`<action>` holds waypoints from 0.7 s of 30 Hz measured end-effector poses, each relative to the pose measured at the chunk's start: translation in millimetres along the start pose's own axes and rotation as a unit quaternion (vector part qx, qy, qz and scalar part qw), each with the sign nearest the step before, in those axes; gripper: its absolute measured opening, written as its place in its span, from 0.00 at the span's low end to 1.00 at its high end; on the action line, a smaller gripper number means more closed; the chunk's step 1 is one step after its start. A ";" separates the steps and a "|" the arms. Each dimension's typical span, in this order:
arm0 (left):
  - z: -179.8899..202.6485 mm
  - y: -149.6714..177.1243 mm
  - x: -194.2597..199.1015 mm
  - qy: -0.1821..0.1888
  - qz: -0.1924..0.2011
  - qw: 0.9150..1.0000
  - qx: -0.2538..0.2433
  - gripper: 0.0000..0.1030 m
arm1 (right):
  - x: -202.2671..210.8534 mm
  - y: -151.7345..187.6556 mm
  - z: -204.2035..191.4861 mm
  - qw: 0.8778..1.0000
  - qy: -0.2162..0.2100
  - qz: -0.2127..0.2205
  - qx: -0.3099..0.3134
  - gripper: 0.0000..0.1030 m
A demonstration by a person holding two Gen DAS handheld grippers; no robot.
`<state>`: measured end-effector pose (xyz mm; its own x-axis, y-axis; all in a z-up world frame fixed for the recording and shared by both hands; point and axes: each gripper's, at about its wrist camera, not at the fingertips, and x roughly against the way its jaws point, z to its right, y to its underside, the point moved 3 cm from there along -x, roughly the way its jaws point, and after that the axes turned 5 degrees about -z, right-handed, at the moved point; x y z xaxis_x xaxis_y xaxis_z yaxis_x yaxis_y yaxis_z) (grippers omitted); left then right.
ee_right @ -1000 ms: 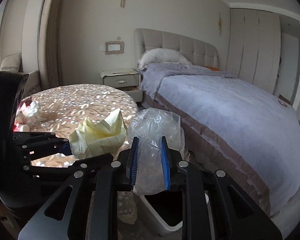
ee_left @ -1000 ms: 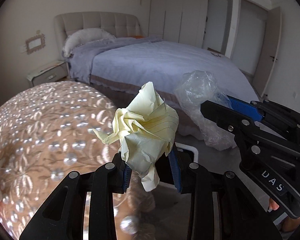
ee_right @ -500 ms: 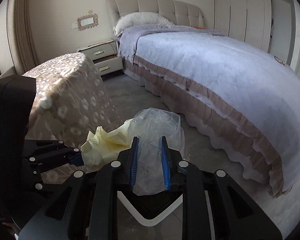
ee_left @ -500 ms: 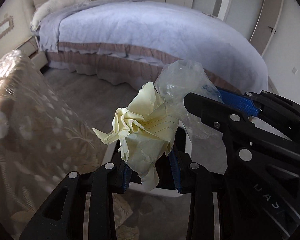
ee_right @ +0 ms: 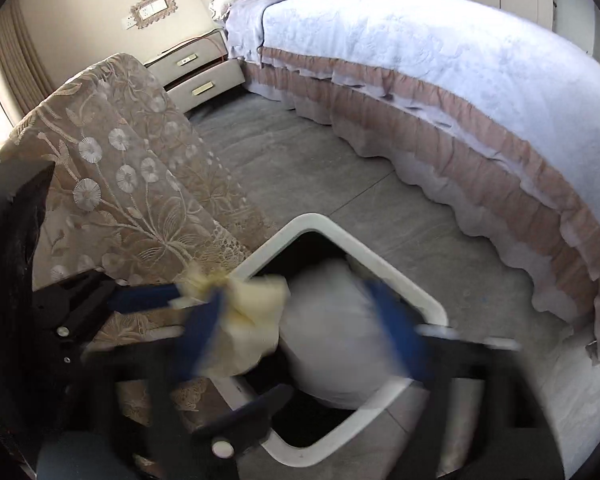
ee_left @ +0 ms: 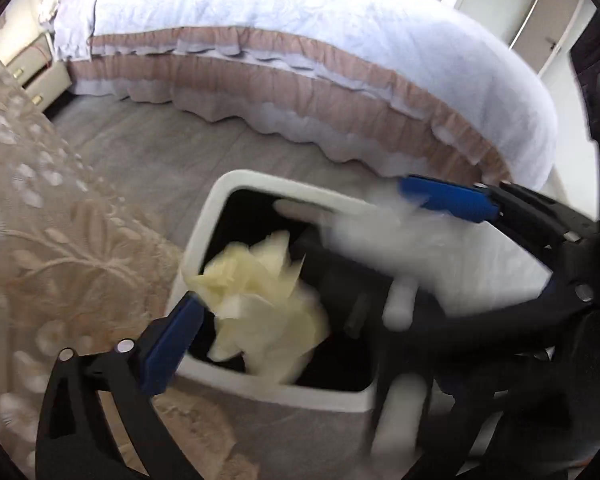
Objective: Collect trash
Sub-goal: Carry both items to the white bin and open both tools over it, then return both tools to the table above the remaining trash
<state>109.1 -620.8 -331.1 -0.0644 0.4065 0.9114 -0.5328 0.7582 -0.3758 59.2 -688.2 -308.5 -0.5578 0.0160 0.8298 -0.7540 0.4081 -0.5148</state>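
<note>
The bin (ee_right: pixel 384 264) stands on the floor (ee_right: pixel 300 168) between the draped table (ee_right: pixel 120 184) and the bed (ee_right: pixel 460 80).

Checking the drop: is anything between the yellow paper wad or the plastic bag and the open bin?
Nothing visible. The yellow paper wad and clear plastic bag are over the white bin's open mouth, both jaws having just opened wide.

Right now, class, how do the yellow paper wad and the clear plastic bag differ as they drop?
The yellow paper wad is opaque and creased; the clear plastic bag is see-through and puffier. The paper lies nearer the tablecloth, the bag nearer the bed. Both are over the white bin, blurred.
</note>
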 end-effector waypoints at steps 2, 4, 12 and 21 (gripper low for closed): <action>-0.6 2.1 -5.6 0.003 -0.004 1.000 -0.007 0.95 | -4.8 -0.6 1.3 1.000 0.000 -0.012 -0.002 0.96; -1.5 1.9 -7.8 0.001 -0.006 1.000 -0.010 0.95 | -5.2 -1.5 0.6 1.000 0.007 -0.013 -0.001 0.96; 3.1 -5.4 6.9 -0.001 0.007 1.000 0.007 0.95 | 20.8 -1.2 2.2 1.000 0.017 0.022 -0.004 0.96; 33.7 -6.5 79.1 -0.011 0.065 0.998 -0.011 0.95 | 106.3 -2.1 -9.7 0.994 0.038 0.106 0.004 0.96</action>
<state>79.0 -610.7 -251.0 -0.1508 0.4913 0.8578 -0.4993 0.7111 -0.4950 4.8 -678.5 -217.2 -0.6767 0.1687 0.7167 -0.6256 0.3815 -0.6805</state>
